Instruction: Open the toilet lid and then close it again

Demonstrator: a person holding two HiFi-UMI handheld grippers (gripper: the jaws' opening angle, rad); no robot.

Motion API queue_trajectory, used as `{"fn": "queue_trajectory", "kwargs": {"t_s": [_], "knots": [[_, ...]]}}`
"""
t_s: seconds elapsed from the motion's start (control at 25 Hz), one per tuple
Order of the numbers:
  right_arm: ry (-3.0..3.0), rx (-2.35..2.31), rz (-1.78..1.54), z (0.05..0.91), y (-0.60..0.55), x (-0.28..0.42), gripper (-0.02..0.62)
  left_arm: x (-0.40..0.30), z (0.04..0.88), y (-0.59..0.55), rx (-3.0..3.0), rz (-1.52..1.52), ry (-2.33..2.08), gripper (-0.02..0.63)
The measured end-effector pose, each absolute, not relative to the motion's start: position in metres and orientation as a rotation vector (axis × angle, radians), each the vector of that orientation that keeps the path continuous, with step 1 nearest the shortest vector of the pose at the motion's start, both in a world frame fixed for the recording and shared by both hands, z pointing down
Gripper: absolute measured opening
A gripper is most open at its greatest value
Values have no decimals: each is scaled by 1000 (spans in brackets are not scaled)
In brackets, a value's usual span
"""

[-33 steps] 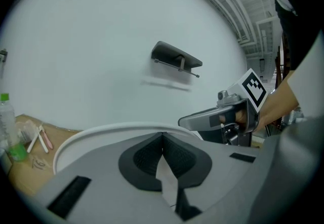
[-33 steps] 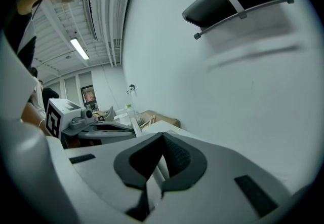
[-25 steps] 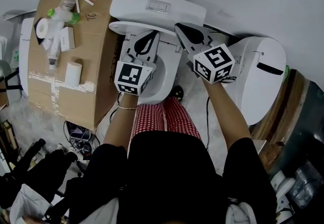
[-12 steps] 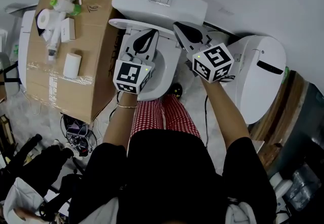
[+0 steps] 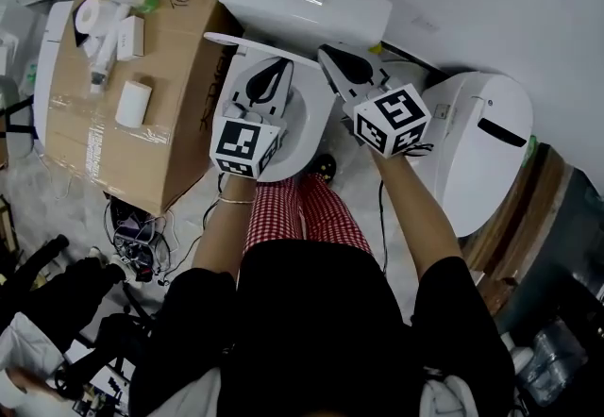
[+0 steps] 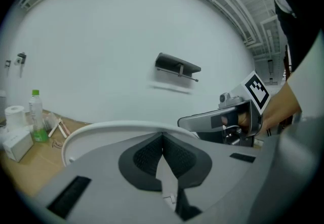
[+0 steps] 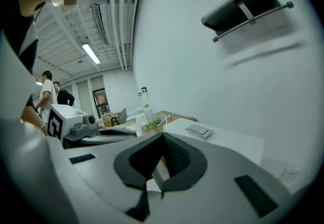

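Both tongs have their jaws pressed together, with nothing held. The lid [image 5: 245, 42] has tipped up higher than a second ago and now shows as a thin edge. It sits at 12 o'clock of the left tongs [image 5: 274, 77], right by the tips. The right tongs [image 5: 330, 54] are at 3 o'clock, near the lid's end.

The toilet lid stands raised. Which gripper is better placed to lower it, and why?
Left. The left gripper points at the middle of the raised toilet lid rim, jaws together close before it. The right gripper sits off the lid's right end, facing the tank.
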State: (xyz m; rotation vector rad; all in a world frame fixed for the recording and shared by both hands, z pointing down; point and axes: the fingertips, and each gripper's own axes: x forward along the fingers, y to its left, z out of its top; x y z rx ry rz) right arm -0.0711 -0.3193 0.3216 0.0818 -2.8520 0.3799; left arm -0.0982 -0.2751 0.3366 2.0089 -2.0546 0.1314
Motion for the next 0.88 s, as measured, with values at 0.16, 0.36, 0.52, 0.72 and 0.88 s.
{"fn": "queue_trajectory", "kwargs": {"t_s": [0.16,0.36,0.52,0.72,0.88], "knots": [[-2847,39,390,323,-309,-68,18,-96,338,-266,1971,136,-2088,5],[-2852,20,398,325,-298,-64,18,-93,341,-256,1946,115,-2090,5],[-2855,63,435,327,-288,-59,18,-89,342,-245,1960,72,-2052,3],[-2878,113,462,325,-275,-59,18,-88,344,-235,2000,105,-1999,3],[-2884,160,475,326,-261,-55,18,-82,348,-224,2032,116,-1944,3]]}}
